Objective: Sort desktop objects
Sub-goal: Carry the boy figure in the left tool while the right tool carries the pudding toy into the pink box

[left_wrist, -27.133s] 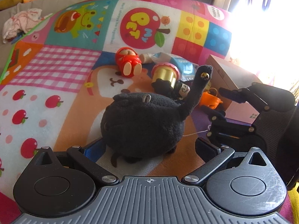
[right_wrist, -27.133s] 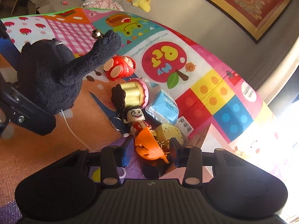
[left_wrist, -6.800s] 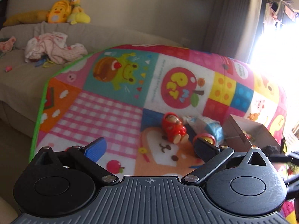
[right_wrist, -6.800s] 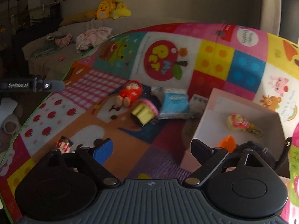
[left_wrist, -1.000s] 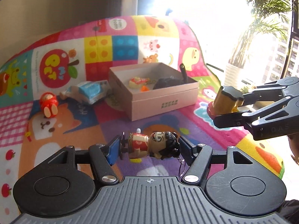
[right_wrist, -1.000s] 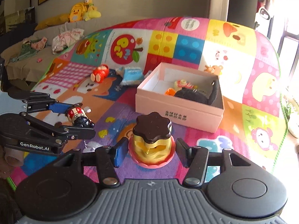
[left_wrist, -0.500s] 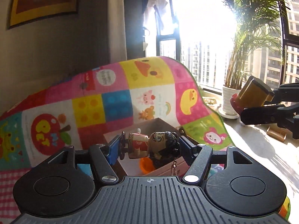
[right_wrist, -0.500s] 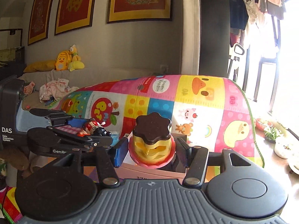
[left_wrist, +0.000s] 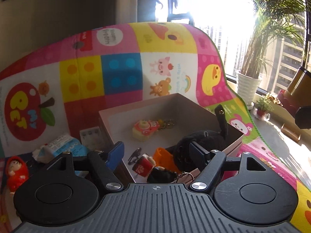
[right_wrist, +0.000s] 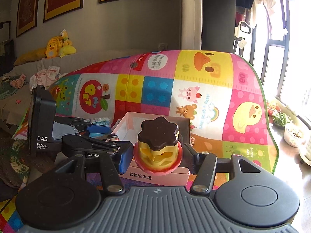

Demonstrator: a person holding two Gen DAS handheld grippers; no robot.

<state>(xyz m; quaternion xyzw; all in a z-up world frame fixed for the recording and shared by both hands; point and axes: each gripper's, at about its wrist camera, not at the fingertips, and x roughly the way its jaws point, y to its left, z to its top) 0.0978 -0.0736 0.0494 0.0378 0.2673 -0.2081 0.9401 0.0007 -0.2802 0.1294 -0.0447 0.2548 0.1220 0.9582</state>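
A bright patchwork play mat (left_wrist: 165, 38) is carrying everything — pink box (left_wrist: 140, 106) at 6 o'clock, tissue pack (left_wrist: 62, 145) and red doll (left_wrist: 16, 171) lying at 8 o'clock.

Pink box (left_wrist: 171, 104): matt card, smooth walls. Play mat (left_wrist: 120, 71): printed, smooth with a slight sheen, looks like foam or vinyl. Black plush (left_wrist: 202, 141): fuzzy cloth. Figurine (left_wrist: 144, 165): glossy hard plastic. Cupcake toy (right_wrist: 157, 147): glossy moulded plastic, dark matt-looking top. Left gripper (left_wrist: 155, 153) body: matt ribbed plastic, bright metal screws.
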